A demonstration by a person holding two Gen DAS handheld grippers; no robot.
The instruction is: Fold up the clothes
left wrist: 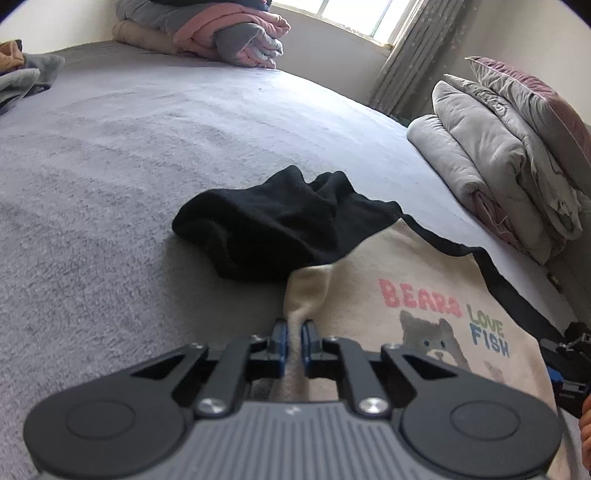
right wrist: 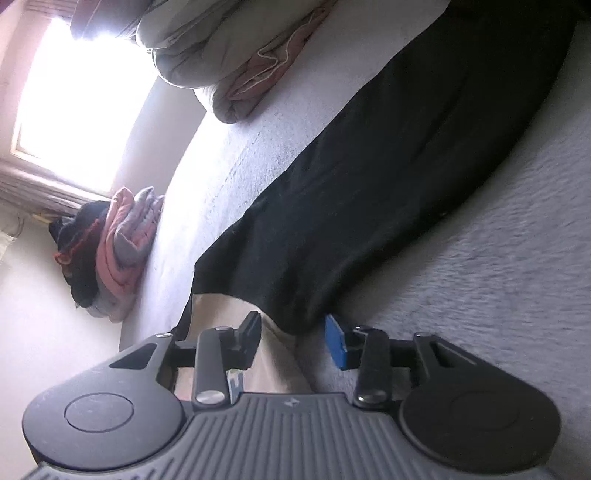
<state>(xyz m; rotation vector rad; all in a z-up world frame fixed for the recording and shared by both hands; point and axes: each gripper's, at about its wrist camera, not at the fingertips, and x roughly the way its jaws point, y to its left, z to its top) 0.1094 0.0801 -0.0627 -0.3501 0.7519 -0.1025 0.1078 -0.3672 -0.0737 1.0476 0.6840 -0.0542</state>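
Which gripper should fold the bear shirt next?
Probably the left hand-held gripper: it is shut on the cream shirt near the black sleeve, ready to pull. The right hand-held gripper is open, holding nothing.

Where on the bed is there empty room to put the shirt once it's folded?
The bed's gray middle is bare, between the black sleeve, the far pink pile and the clothes at left. It is crowded along the right, by the folded quilts.
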